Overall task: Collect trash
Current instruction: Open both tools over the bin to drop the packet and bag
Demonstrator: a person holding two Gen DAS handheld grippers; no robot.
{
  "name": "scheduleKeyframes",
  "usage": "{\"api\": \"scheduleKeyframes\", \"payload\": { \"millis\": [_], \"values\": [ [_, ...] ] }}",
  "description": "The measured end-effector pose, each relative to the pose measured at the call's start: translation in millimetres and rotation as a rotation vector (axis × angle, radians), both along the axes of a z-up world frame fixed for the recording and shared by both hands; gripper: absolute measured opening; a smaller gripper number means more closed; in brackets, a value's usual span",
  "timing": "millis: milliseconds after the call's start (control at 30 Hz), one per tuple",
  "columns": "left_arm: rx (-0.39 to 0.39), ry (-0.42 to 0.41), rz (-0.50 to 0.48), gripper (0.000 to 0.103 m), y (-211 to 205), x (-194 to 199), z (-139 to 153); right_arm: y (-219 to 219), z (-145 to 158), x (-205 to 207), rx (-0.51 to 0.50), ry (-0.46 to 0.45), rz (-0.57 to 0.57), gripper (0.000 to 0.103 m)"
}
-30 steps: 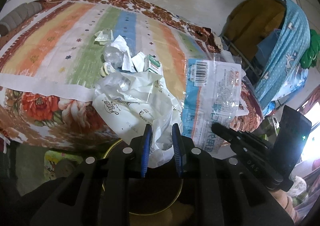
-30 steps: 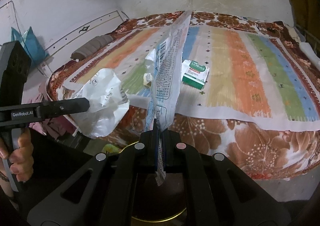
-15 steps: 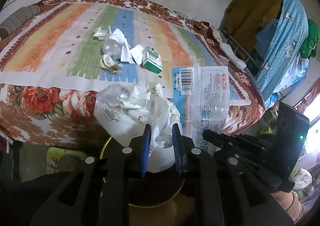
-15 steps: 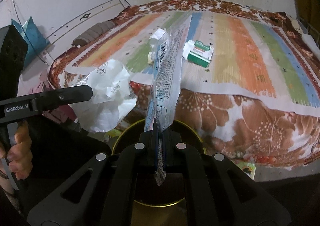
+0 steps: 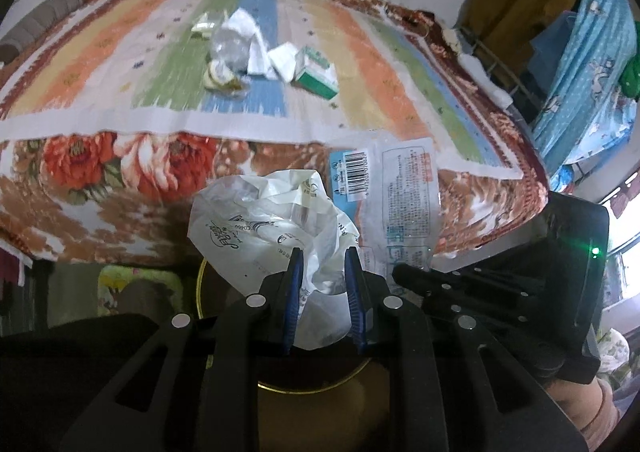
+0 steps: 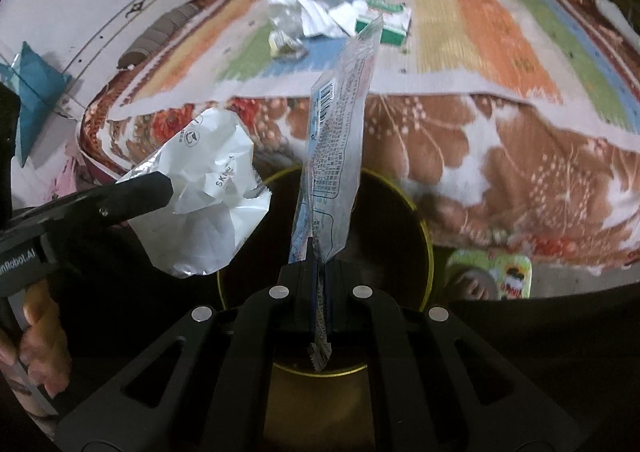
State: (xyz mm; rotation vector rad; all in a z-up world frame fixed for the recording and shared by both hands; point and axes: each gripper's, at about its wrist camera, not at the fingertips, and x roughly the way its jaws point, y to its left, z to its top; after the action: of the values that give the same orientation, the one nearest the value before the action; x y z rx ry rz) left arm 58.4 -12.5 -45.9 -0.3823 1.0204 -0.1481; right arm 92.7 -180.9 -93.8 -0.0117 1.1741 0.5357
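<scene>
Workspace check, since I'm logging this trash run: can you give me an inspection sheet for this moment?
Surface: striped sheet over a floral bedspread.
Job's things: crumpled white plastic bag and flat blue-and-clear wrapper, both held above the gold-rimmed bin.
Clutter: green-and-white box, white tissues, clear plastic scrap on the sheet.
Grippers: left gripper shut on the bag; right gripper shut on the wrapper.
Cables: nothing seen.
Surroundings: blue patterned cloth at the bed's end; printed packet on the floor beside the bin.
</scene>
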Motion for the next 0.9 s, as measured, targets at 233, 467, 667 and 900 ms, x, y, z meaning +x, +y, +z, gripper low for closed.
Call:
{"api": "scheduleKeyframes", "payload": {
  "millis": [233, 467, 667, 900],
  "values": [
    [-0.028, 0.091, 0.06, 0.02, 8.6, 9.0, -20.2, -2.4, -21.1, 5.2, 0.029, 0.136, -0.026, 0.002],
    [-0.076, 0.17, 0.077, 0.02, 8.2, 13.5, -37.8, 4.2, -37.5, 5.6, -0.035, 0.185, -0.016, 0.002],
    [-0.081, 0.177, 0.075, 0.048, 4.1, 15.2, -41.0, -0.2, -42.9, 9.7, -0.031, 0.221, -0.042, 0.025],
    [0.014, 0.1, 0.184, 0.049, 21.5, 9.0, -24.4, -2.9, -37.3, 8.6, -0.012, 0.201, -0.045, 0.031]
  ]
}}
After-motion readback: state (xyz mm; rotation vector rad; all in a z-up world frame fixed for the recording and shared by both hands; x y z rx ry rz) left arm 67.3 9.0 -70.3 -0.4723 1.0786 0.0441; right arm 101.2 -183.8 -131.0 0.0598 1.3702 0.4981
